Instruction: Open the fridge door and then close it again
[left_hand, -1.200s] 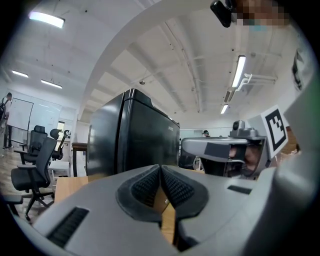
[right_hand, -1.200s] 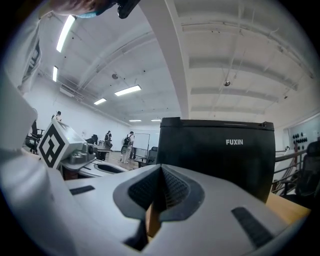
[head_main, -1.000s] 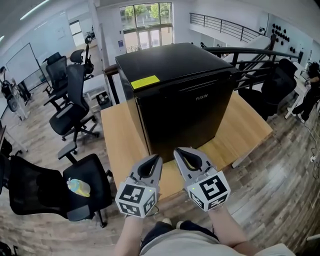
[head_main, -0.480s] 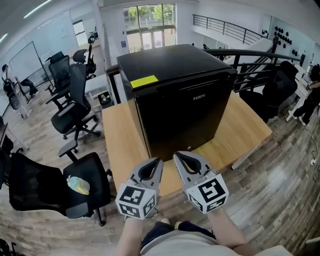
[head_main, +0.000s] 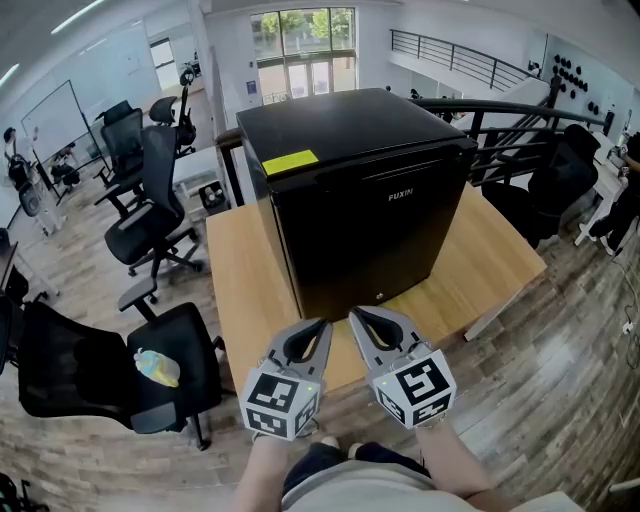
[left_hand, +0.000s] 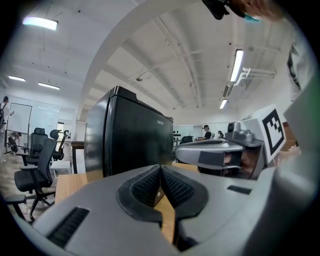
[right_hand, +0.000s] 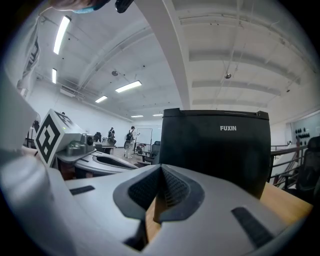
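Observation:
A black mini fridge stands on a wooden table, its door shut and facing me, with a yellow label on top. The fridge fills the left gripper view's middle, and its door fills the right gripper view. Both grippers hover side by side over the table's near edge, short of the door. My left gripper is shut with nothing between its pads. My right gripper is shut and empty too.
Black office chairs stand left of the table; one near my left hand holds a small yellow-blue object. A black railing runs behind the fridge on the right. A wood floor surrounds the table.

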